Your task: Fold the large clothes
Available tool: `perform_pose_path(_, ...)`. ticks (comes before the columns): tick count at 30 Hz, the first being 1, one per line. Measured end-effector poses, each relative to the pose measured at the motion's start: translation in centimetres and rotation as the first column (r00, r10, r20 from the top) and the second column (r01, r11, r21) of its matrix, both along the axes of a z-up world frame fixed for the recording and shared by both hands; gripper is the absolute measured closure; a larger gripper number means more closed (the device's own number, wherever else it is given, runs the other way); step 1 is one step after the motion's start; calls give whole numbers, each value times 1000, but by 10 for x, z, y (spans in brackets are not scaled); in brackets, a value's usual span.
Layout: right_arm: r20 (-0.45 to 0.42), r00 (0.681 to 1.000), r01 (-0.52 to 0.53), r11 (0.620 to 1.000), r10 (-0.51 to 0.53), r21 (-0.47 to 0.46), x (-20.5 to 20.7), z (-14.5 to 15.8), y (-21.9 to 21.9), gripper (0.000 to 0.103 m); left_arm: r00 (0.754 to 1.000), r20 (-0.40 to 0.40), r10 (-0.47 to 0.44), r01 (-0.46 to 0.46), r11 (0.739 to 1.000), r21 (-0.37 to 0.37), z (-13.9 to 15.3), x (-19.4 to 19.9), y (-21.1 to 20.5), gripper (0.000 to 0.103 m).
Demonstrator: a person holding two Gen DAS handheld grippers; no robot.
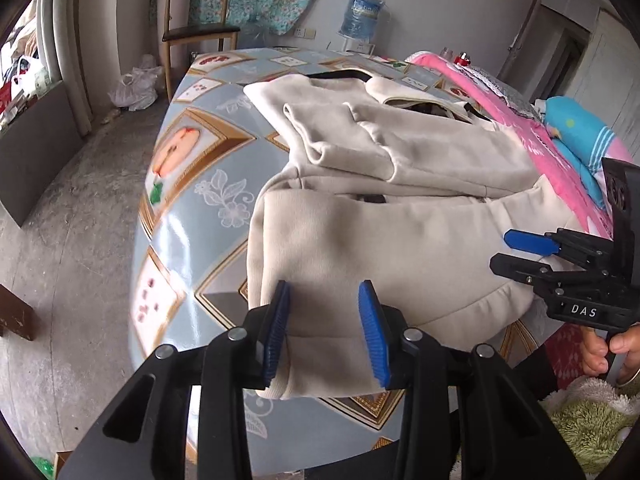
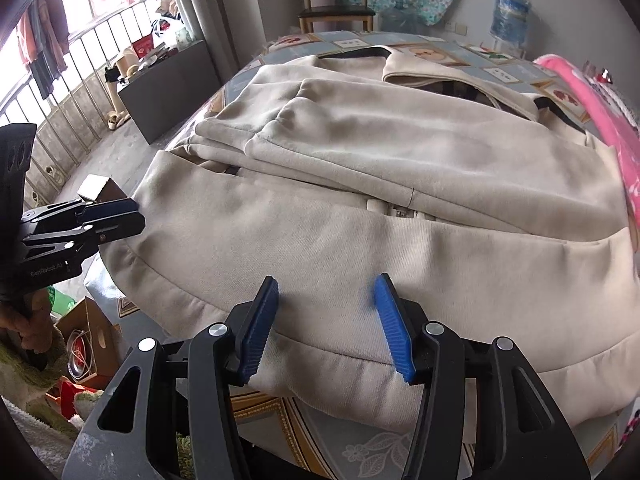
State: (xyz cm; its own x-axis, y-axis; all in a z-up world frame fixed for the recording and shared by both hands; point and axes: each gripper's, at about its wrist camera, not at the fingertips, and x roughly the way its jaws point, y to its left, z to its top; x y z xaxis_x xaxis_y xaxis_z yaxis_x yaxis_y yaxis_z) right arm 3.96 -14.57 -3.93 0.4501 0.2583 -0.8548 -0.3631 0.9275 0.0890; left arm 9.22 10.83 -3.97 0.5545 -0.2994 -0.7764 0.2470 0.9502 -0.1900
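left claw [image 1: 325, 330]: blue pads either side of the hem corner of the beige garment [image 1: 400, 240]; cloth bunched between them, reads as gripped, likely to lift the near edge for a fold
right claw [image 2: 326, 324]: jaws apart, astride the hem band further along; pads not clearly pressing the cloth, so not gripping yet as far as I can tell
why both at hem: two holds along the same near edge, apparently to carry the bottom up over the body evenly
garment: large beige top spread on the table [image 1: 192, 200], collar at far end, sleeves already folded in across the chest, hem overhanging the near edge
table: patterned oilcloth cover; pink cloth [image 1: 532, 140] beside the garment on the right
containers: water jug [image 1: 362, 16] on a dispenser by the far wall, contents unclear; cardboard box [image 2: 94, 332] on the floor, red item and cord inside
plastic bags [image 1: 134, 84]: on the floor near the chair [image 1: 192, 36], contents hidden
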Motion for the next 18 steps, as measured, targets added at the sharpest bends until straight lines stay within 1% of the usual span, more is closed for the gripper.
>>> perform_pose_path(1, 0, 1000, 1, 1000, -1, 0, 0, 0, 0, 53, 1000, 15, 0, 0, 1000, -1, 4, 0, 0, 67)
perform_pose_path(3, -1, 1000, -1, 1000, 1, 0, 0, 0, 0, 53, 999, 43, 0, 1, 1000, -27, 11, 2, 4, 67)
perform_pose_path(5, -2, 1000, -1, 1000, 1, -1, 0, 0, 0, 52, 999, 47, 11, -10, 999, -37, 14, 10, 6, 67)
perform_pose_path(7, -4, 1000, -3, 1000, 3, -1, 1, 0, 1, 52, 999, 27, 40, -40, 999, -16, 12, 21, 9, 67)
perform_pose_path(9, -12, 1000, -2, 1000, 3, 9, 2, 1, 0, 50, 998, -10, 62, -62, 998, -8, 8, 31, 12, 67)
perform_pose_path(14, -36, 999, 3, 999, -1, 55, 4, 3, -4, 45, 997, -54, 55, -58, 996, -68, 2, 38, 19, 67)
perform_pose_path(16, -41, 999, 11, 997, -7, 78, 5, 7, -6, 42, 997, -55, 57, -61, 995, -78, 2, 38, 20, 67)
perform_pose_path(18, -45, 999, 11, 993, -5, 121, 6, 14, -7, 41, 998, -41, 53, -57, 995, -88, 5, 35, 20, 67)
